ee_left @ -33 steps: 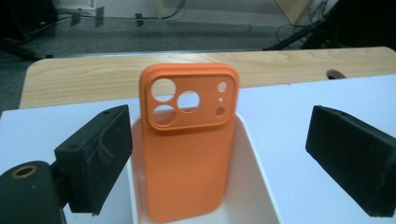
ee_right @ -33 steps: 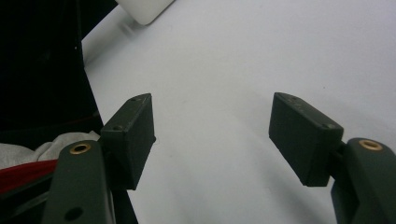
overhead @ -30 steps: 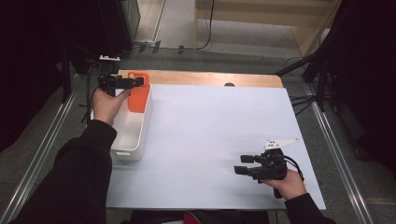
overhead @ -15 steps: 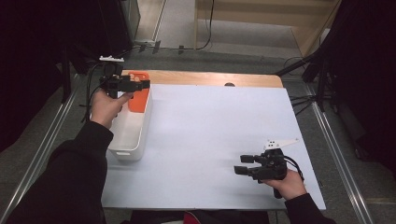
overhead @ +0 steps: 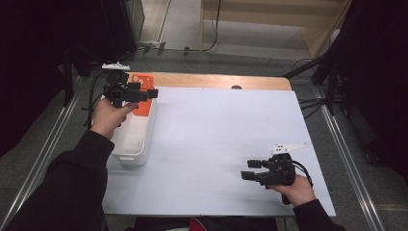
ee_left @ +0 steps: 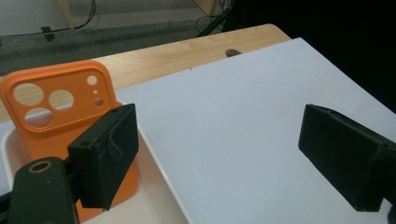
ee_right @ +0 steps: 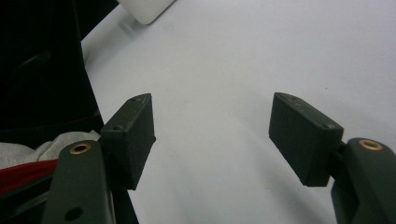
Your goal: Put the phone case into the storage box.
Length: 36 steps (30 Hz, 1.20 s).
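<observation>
- Table (overhead: 226,144), white-topped with a wooden strip at its far edge, bare across the middle, which leaves room to set something down.
- Bin (overhead: 135,139), white and oblong, sits at the table's left edge within reach of the left hand.
- Case (ee_left: 60,116), an orange phone case with camera cut-outs, leans upright against the bin's far end; standing like that, its top edge is free for a pinch.
- Left gripper (overhead: 153,92) hovers over the bin's far end, beside the case. Its jaws have just been closing a little but stand wide; the case is behind one jaw, not between them, so nothing is held. It seems to be lining up for the case.
- Right gripper (overhead: 246,170) rests near the table's front right, jaws apart and empty, likely waiting.
</observation>
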Each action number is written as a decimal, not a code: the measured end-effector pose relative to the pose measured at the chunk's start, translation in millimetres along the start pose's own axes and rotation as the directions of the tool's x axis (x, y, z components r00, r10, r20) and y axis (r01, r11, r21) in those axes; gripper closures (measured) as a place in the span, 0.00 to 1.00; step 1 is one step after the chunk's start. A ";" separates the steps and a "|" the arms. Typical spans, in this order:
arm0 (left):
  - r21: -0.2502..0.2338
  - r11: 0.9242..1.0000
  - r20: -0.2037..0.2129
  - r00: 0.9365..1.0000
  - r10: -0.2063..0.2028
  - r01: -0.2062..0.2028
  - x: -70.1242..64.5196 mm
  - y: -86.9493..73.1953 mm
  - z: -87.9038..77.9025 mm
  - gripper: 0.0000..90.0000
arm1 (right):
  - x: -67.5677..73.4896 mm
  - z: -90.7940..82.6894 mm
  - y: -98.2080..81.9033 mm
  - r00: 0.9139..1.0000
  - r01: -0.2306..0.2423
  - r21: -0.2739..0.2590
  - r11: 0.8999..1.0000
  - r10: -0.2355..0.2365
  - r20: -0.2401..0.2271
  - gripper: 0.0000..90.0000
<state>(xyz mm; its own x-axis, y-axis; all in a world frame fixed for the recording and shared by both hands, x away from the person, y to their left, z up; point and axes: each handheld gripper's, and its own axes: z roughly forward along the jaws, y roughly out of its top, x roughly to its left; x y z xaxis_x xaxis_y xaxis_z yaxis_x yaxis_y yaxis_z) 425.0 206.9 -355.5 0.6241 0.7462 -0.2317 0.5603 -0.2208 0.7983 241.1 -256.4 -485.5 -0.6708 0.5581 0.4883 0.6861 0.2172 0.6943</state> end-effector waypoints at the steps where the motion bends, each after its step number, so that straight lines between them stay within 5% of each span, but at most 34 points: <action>1: 0.000 1.000 0.005 1.000 0.000 0.000 -0.8 -1.2 -0.1 0.14 | 0.0 0.0 0.0 1.000 0.000 0.000 1.000 0.000 0.000 0.34; 36: -0.018 0.997 0.130 0.988 0.080 -0.078 -28.7 -47.9 -9.4 0.16 | 1.0 1.7 0.0 1.000 0.004 0.008 1.000 -0.004 0.000 0.34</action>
<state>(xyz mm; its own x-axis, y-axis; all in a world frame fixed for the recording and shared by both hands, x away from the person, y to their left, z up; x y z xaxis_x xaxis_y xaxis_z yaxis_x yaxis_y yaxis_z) 375.1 201.9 -381.8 0.7325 0.6379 -0.2377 0.4999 -0.2670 0.8239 241.0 -254.5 -485.9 -0.6733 0.5572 0.4859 0.6860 0.2257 0.6918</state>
